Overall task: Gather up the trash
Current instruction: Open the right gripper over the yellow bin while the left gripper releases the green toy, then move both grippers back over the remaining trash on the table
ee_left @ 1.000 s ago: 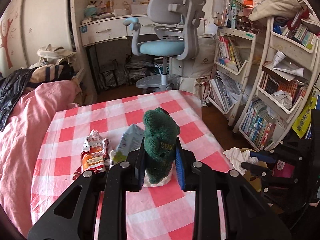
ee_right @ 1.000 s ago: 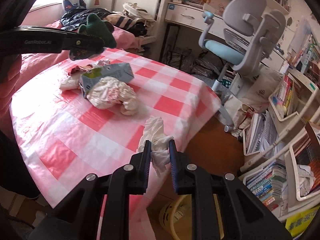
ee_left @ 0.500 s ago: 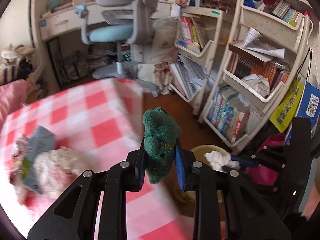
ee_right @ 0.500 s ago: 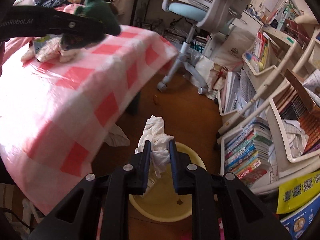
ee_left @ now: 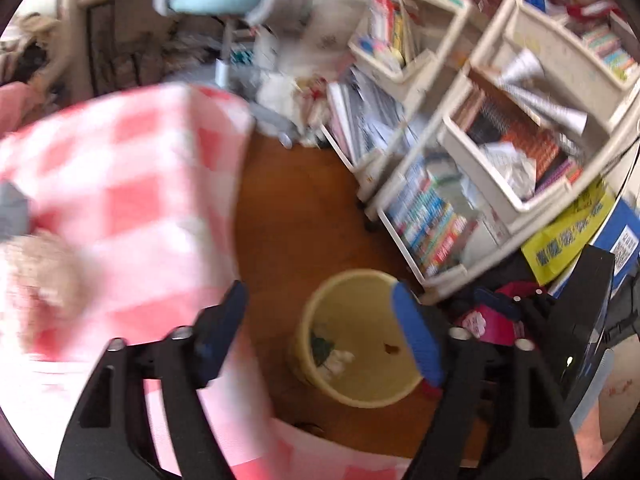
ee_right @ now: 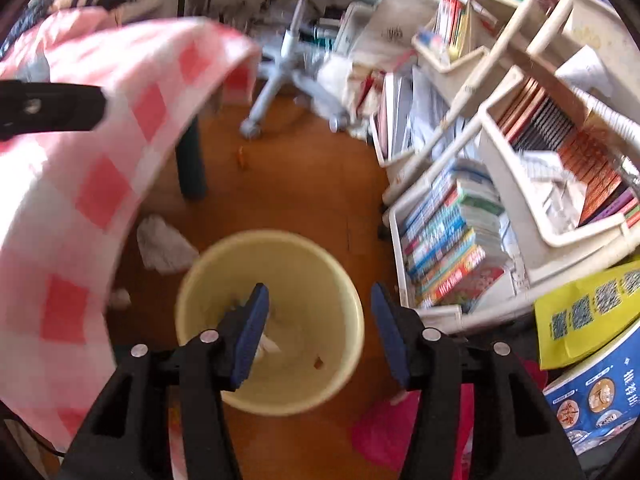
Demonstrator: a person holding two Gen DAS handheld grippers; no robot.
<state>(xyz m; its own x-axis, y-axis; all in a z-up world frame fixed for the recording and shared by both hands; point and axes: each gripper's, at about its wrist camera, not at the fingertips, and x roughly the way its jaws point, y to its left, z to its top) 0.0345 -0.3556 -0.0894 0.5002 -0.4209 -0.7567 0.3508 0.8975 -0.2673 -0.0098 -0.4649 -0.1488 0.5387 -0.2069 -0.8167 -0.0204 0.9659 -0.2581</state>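
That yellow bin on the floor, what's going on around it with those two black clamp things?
A person is clearing trash with a handheld gripper in each hand. Both the left gripper and the right gripper hang over the yellow bin with fingers spread open and nothing between them. A green item and white tissue lie inside the bin. Another crumpled tissue lies on the floor beside it, and more litter remains on the checkered table.
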